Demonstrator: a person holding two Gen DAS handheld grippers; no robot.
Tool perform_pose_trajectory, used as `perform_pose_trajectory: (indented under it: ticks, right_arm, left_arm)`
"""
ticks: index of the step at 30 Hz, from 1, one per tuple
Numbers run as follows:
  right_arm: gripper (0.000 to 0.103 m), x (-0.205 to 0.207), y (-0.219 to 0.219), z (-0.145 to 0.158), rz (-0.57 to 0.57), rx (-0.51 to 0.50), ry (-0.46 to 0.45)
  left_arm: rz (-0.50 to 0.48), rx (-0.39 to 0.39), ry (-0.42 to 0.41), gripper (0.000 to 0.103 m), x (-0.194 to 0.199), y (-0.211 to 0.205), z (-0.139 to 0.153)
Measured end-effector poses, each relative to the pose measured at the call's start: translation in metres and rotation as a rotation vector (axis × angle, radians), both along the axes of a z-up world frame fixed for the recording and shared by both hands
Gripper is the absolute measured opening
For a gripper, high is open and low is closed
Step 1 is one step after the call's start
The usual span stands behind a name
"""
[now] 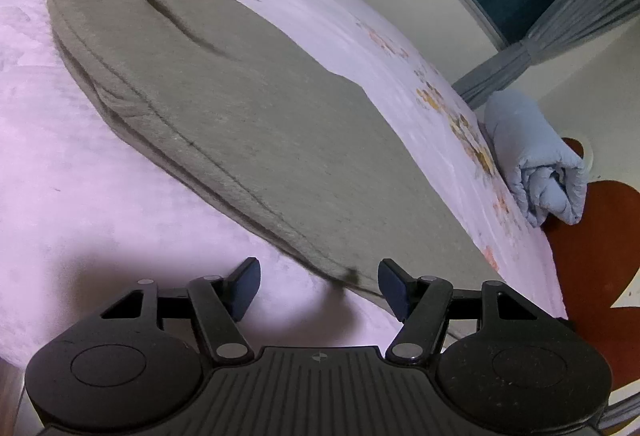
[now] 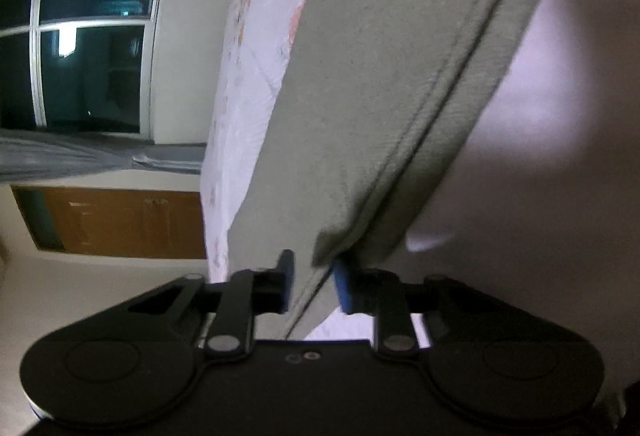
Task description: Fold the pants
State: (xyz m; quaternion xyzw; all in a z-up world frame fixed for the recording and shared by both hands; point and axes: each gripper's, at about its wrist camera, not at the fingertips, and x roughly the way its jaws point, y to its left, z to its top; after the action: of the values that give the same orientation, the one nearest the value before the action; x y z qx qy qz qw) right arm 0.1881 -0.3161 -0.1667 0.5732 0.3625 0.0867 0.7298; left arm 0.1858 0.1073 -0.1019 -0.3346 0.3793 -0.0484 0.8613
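Grey-green pants point(image 1: 224, 100) lie flat on a pink floral bedsheet point(image 1: 80, 196), legs stacked, waistband at the far left. My left gripper point(image 1: 318, 286) is open just above the sheet, with the near hem corner of the pants point(image 1: 352, 276) between its fingers but not pinched. In the right wrist view the pants point(image 2: 380, 76) run away from me. My right gripper point(image 2: 314, 286) is closing around the leg end; the cloth edge sits between its blue pads point(image 2: 344, 288), a small gap still visible.
A rolled light-blue quilt point(image 1: 536, 156) lies at the bed's right edge over a red-brown floor mat point(image 1: 600, 256). A dark window with grey curtains point(image 1: 560, 16) is behind. In the right wrist view a window point(image 2: 92, 36) and a wooden cabinet point(image 2: 120, 224) show beyond the bed edge.
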Motion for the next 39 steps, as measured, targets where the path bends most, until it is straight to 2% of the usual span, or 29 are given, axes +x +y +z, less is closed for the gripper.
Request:
perform_pose_trajectory:
  ticks: [4,8,9,13,16,18,20,22,27,29,31,32,33,34,36,37,38,39]
  right_arm:
    - [0.0,0.0,0.005,0.003,0.009,-0.048,0.0]
    - [0.0,-0.013,0.009,0.026,0.022,-0.051,-0.117]
    - [0.0,-0.016,0.01,0.029,0.025,-0.062,-0.12]
    - [0.0,-0.014,0.008,0.011,0.022,-0.125,-0.027]
    - [0.0,-0.006,0.008,0.0,0.004,-0.106,0.032]
    - [0.014,-0.012,0.003,0.008,0.003,-0.076,0.034]
    - [0.016,-0.031,-0.009,0.033,-0.015,-0.142,-0.053]
    - [0.016,-0.049,-0.036,0.048,-0.083,-0.165,-0.091]
    - [0.016,-0.07,-0.104,0.048,-0.279,-0.13,-0.123]
    - [0.016,-0.067,-0.115,0.049,-0.278,-0.178,-0.132]
    - [0.016,-0.05,-0.119,0.04,-0.247,-0.234,-0.096]
    - [0.003,-0.046,-0.124,0.034,-0.256,-0.265,-0.06]
    - [0.0,-0.043,-0.13,0.023,-0.272,-0.272,-0.033]
    - [0.0,-0.044,-0.139,0.012,-0.299,-0.249,-0.019]
    - [0.0,-0.047,-0.147,0.007,-0.323,-0.166,-0.027]
    - [0.0,-0.056,-0.15,0.015,-0.344,-0.158,-0.053]
    - [0.022,-0.068,-0.151,0.024,-0.374,-0.174,-0.101]
    - [0.029,-0.08,-0.152,0.031,-0.408,-0.188,-0.134]
  left_arm:
    - [-0.004,-0.007,-0.005,0.065,-0.001,0.001,-0.003]
    - [-0.012,-0.009,-0.013,0.065,-0.002,0.001,-0.003]
    - [-0.016,-0.009,-0.013,0.065,0.0,0.002,-0.004]
    - [-0.017,-0.008,-0.009,0.065,0.0,-0.001,-0.002]
    - [-0.026,-0.01,-0.013,0.065,0.002,-0.002,0.003]
    - [-0.033,-0.01,-0.03,0.065,0.003,-0.002,0.01]
    - [-0.043,-0.015,-0.051,0.065,0.006,-0.005,0.017]
    - [-0.072,-0.022,-0.071,0.065,0.014,-0.015,0.022]
    - [-0.174,-0.018,-0.11,0.065,0.045,-0.061,0.024]
    - [-0.182,0.01,-0.088,0.065,0.057,-0.073,0.021]
    - [-0.191,0.083,-0.055,0.065,0.067,-0.08,0.012]
    - [-0.222,0.146,-0.017,0.062,0.073,-0.085,0.003]
    - [-0.253,0.203,-0.021,0.058,0.073,-0.088,-0.003]
    - [-0.264,0.248,-0.027,0.051,0.071,-0.091,-0.003]
    - [-0.303,0.303,-0.033,0.052,0.068,-0.095,0.007]
    - [-0.31,0.317,-0.042,0.052,0.065,-0.095,0.012]
    - [-0.303,0.336,-0.056,0.058,0.06,-0.095,0.017]
    - [-0.287,0.365,-0.073,0.065,0.056,-0.092,0.022]
